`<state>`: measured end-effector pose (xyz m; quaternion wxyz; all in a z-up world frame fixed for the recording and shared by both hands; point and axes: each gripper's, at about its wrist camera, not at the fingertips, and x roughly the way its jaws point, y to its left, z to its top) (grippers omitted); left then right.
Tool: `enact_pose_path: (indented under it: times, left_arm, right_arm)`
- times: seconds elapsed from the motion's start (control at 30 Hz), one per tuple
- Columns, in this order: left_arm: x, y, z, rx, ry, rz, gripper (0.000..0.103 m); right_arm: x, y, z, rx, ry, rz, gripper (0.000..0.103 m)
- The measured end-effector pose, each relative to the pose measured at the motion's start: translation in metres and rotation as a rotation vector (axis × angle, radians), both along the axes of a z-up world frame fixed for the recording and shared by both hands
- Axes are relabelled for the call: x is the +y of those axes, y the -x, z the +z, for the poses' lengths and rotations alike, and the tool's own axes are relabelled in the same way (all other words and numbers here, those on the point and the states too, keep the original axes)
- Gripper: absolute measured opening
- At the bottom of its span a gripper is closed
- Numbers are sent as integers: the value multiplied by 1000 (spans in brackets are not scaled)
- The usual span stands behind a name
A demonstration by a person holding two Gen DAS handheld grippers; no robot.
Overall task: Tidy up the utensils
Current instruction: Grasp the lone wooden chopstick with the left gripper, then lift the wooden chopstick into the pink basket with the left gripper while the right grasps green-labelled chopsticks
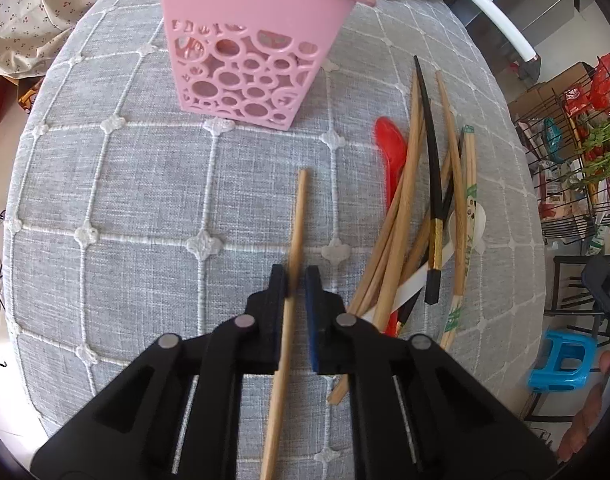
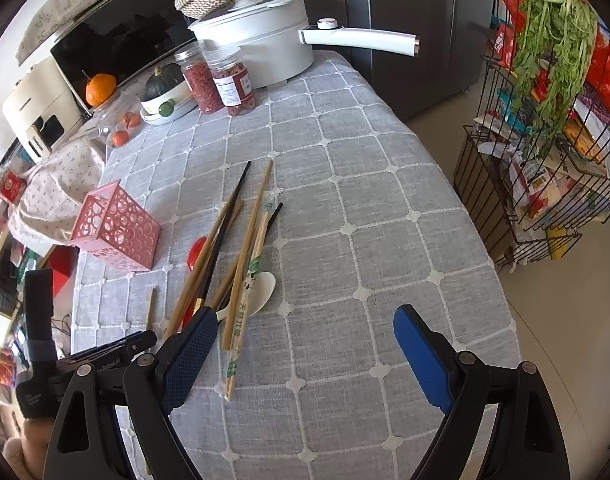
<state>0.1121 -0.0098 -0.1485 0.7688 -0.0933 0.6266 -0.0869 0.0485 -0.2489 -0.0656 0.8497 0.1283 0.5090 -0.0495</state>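
left claw [image 1: 296, 280]: clamped on plain wooden chopstick [image 1: 293, 248] | right claw [image 2: 305, 328]: agape, empty

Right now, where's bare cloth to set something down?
Free: the cloth right of the utensil pile, out to the table edge, and between pile and white pot. Crowded: pink basket, pile, left gripper on its chopstick.

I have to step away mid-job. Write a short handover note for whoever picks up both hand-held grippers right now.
Left hand-held gripper: shut on a single wooden chopstick lying apart from the pile.
Right hand-held gripper: open, empty, above the tablecloth beside the pile.
Pink perforated basket: upright; contents unclear.
Pile: wooden and black chopsticks, a wrapped pair, red spoon, white spoon, still unsorted.
Left: basket the held chopstick, then the pile.
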Motion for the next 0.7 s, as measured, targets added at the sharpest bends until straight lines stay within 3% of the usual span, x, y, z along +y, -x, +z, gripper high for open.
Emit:
enact_pose_path:
  times: [0.17,0.43,0.47,0.53,0.63,0.7]
  left_arm:
    - [5,-3,13,-35,30,15,7]
    - [13,15,104,-313,59,-48,7]
    - [13,17,112,-346,59,-55,7]
    - [15,22,125,-406,58,-73,7]
    - [21,24,136,-455,63,-74,7]
    - [23,25,138,-476,57,-70,7]
  right_arm:
    - [-3,-12,-7,27,-14,6,91]
    - [-23,-36,-20,75,-125,-67,88]
    - [-25,-39,-22,77,-140,-76,85]
    - [-28,-50,-29,92,-183,-78,60]
    - [-26,-67,-46,119,-275,-64,41]
    - [-20,-77,-55,128,-302,-52,36]
